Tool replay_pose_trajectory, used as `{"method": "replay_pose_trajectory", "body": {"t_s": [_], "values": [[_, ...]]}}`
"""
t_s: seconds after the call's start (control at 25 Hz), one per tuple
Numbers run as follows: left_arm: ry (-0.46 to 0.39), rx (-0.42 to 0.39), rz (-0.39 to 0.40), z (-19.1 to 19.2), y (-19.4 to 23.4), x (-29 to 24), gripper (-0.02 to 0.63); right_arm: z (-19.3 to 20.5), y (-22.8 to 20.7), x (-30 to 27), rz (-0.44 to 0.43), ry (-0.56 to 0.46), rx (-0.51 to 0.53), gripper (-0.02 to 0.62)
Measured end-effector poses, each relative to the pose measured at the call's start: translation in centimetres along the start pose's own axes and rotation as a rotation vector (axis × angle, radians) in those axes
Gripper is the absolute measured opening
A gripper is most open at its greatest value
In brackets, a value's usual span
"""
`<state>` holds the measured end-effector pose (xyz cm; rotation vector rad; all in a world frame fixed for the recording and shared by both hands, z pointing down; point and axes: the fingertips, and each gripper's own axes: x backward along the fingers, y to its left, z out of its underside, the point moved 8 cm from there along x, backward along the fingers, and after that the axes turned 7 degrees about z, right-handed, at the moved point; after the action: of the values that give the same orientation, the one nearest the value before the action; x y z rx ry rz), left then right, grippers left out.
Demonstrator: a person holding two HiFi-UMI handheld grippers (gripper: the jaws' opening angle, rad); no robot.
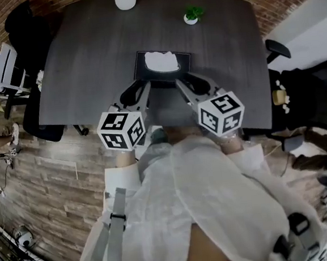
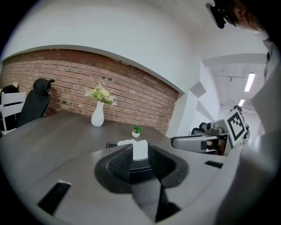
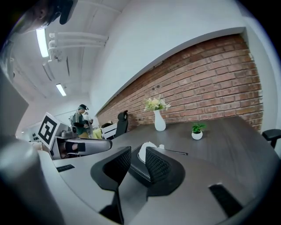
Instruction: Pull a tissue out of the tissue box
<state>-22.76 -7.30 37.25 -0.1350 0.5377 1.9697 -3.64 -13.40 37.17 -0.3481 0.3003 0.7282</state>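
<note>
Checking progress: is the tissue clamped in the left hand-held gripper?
No, the left hand-held gripper has its jaws apart and empty, and the tissue sits in the tissue box beyond them.

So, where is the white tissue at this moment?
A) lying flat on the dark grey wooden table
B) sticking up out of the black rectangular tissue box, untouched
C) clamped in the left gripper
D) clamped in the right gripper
B: the white tissue stands up out of the black rectangular tissue box, while the left gripper and right gripper hover just short of it, jaws apart and empty.
</note>
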Motion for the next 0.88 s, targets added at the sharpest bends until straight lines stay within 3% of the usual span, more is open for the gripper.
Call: {"method": "replay_pose_trajectory", "body": {"t_s": [0.48,0.88], "values": [[0.129,-0.171,0.275,-3.8,5.8,-6.2,0.098,-0.4,0.0,-4.6,0.209,-0.069,-0.111,0.095],[0.220,-0.225,0.396,-2.4,6.9,-8.5,0.137,2.5,-0.3,-3.1,0.359,-0.042,-0.195,0.095]]}}
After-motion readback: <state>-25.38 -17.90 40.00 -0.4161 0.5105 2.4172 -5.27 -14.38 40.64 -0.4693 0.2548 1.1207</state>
